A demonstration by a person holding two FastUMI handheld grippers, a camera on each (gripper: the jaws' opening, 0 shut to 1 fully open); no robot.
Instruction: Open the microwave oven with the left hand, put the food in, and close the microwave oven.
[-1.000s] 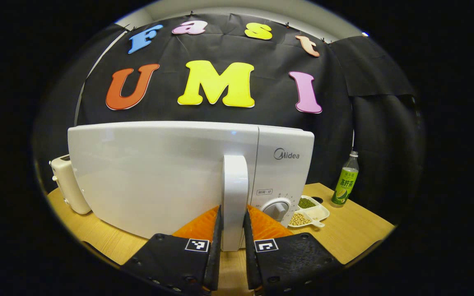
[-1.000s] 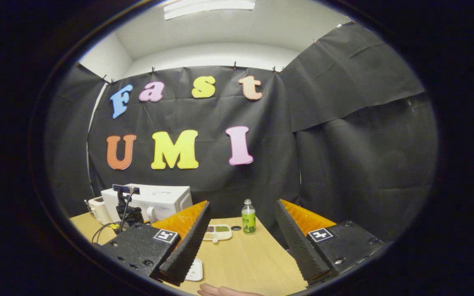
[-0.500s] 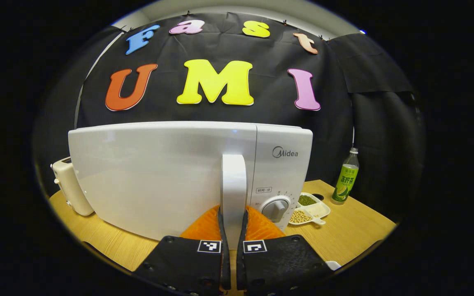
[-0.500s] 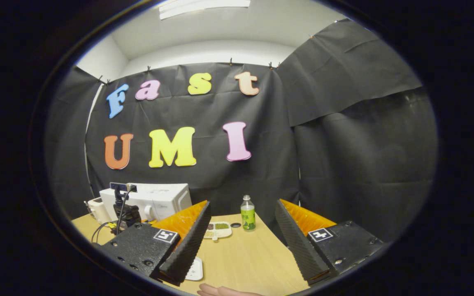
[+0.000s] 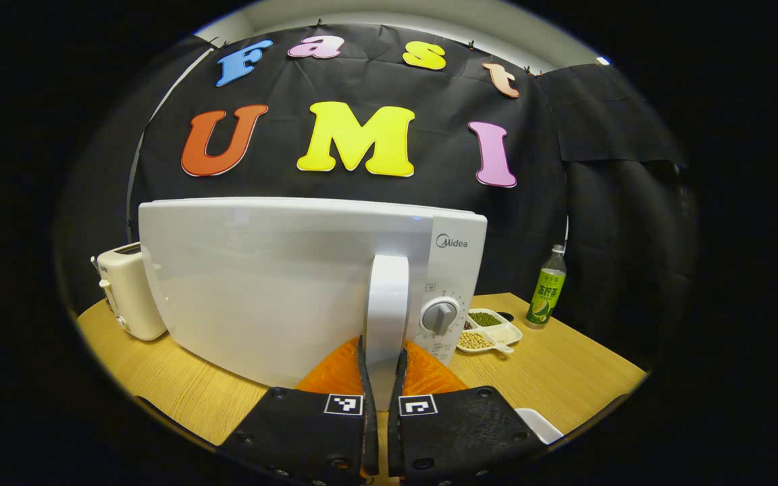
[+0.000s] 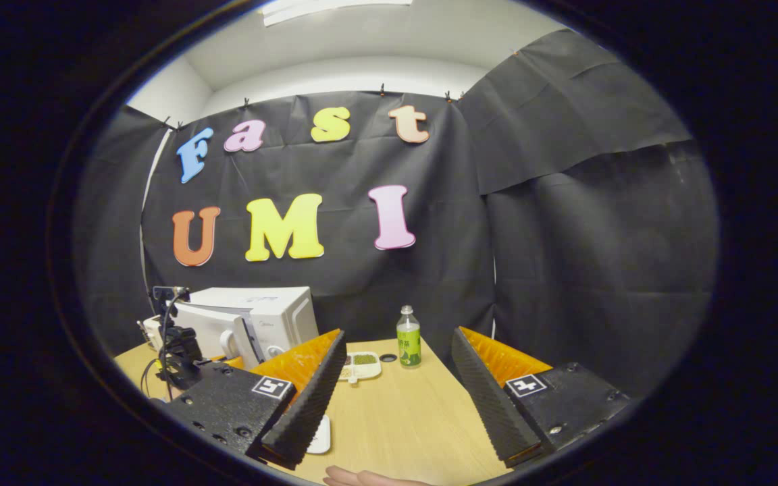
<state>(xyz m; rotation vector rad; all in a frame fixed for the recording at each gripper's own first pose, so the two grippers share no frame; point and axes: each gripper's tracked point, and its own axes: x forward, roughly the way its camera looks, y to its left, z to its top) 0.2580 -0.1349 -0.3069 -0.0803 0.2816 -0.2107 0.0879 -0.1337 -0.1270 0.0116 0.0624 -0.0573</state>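
- A cream toaster (image 5: 129,291) stands on the table (image 5: 564,371), far left of the left gripper (image 5: 381,378).
- The left gripper is clamped on the white microwave door handle (image 5: 387,304), straight ahead of it.
- A sectioned dish of beans (image 5: 487,331) lies ahead to its right.
- The right gripper (image 6: 392,385) hangs spread wide, holding nothing.

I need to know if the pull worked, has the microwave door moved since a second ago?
Yes. In the right gripper view the door now stands swung out from the microwave front, toward the camera; earlier it lay flush.
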